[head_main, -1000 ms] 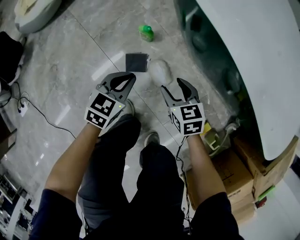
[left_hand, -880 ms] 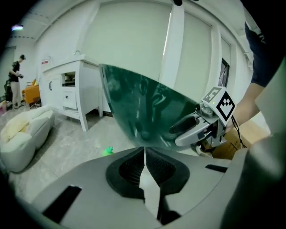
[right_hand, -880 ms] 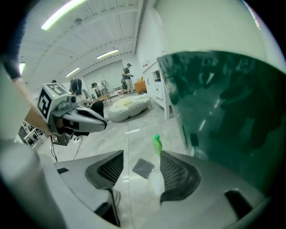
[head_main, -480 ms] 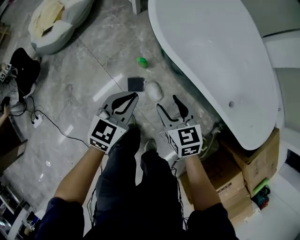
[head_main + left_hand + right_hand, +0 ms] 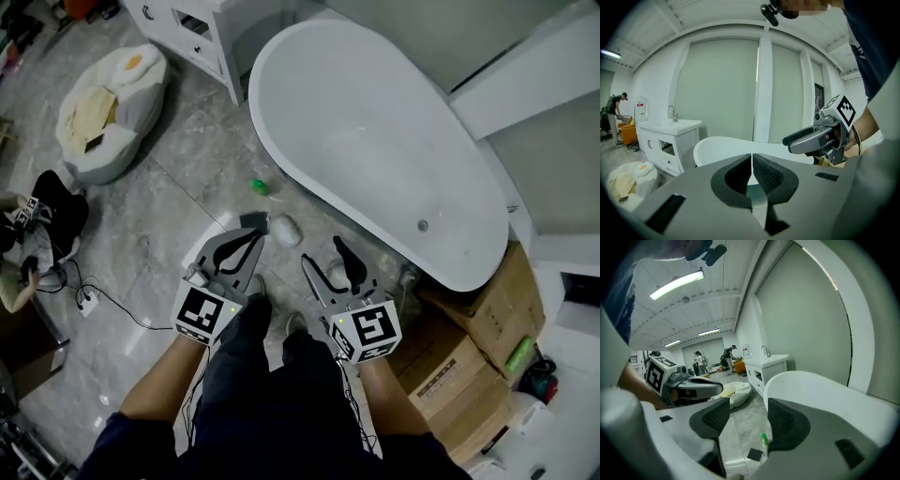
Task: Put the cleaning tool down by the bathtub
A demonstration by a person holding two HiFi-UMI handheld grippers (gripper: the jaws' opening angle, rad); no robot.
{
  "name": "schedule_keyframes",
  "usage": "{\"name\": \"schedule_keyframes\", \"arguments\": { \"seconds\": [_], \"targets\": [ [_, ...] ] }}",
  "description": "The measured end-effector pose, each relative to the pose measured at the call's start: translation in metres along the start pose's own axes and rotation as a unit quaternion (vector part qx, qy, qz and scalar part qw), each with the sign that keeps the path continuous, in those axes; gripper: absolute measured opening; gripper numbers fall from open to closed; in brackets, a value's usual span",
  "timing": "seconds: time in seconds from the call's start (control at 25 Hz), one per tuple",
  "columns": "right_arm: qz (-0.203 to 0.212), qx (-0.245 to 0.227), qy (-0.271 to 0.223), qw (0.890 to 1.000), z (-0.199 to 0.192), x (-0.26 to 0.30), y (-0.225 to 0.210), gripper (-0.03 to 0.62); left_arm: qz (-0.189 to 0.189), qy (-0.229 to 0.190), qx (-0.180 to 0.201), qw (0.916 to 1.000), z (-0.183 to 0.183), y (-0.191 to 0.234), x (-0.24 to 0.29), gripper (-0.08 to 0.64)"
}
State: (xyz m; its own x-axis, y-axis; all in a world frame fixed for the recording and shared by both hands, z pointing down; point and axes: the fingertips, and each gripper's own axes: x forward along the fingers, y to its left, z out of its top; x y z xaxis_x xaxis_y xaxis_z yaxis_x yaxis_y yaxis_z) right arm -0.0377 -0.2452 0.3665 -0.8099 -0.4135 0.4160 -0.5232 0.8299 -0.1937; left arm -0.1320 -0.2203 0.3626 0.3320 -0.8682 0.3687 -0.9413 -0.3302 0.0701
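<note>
White and rounded, the cleaning tool (image 5: 286, 230) lies on the floor (image 5: 159, 225) close by the bathtub (image 5: 375, 141), just beside a dark pad (image 5: 251, 221). Your left gripper (image 5: 258, 237) has its jaws together; your right gripper (image 5: 322, 251) has them apart, holding nothing

Grey left hand-held gripper (image 5: 258, 234) and right hand-held gripper (image 5: 322, 251), black-and-white marker cubes (image 5: 202, 312), navy sleeves (image 5: 117, 445).

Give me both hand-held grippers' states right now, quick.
Left hand-held gripper: shut, nothing between its jaws.
Right hand-held gripper: open, holding nothing.
</note>
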Motion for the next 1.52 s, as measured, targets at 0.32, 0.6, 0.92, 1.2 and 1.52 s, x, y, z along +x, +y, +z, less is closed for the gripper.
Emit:
{"name": "schedule_keyframes", "arguments": {
  "seconds": [0.32,0.6,0.92,1.2,1.52],
  "targets": [
    [-0.062,-0.036,-0.062,0.996,0.094,-0.047,0.015,0.258,-0.081,-0.036,0.05,0.9948,0.085,-0.028,-0.015,0.037],
    [-0.109,-0.047,-0.099,0.988,0.133,-0.086,0.015,0.258,-0.126,-0.068,0.072,0.9871,0.13,-0.05,-0.024,0.037],
    [-0.147,-0.042,-0.145,0.978,0.162,-0.121,0.012,0.252,-0.146,-0.106,0.087,0.9797,0.172,-0.062,-0.03,0.037],
    [-0.163,-0.045,-0.166,0.972,0.172,-0.147,0.005,0.238,-0.156,-0.113,0.091,0.9771,0.188,-0.081,-0.027,0.037],
    [-0.178,-0.045,-0.173,0.968,0.173,-0.168,0.001,0.183,-0.167,-0.117,0.092,0.9747,0.197,-0.097,-0.029,0.037]
  ]
}}
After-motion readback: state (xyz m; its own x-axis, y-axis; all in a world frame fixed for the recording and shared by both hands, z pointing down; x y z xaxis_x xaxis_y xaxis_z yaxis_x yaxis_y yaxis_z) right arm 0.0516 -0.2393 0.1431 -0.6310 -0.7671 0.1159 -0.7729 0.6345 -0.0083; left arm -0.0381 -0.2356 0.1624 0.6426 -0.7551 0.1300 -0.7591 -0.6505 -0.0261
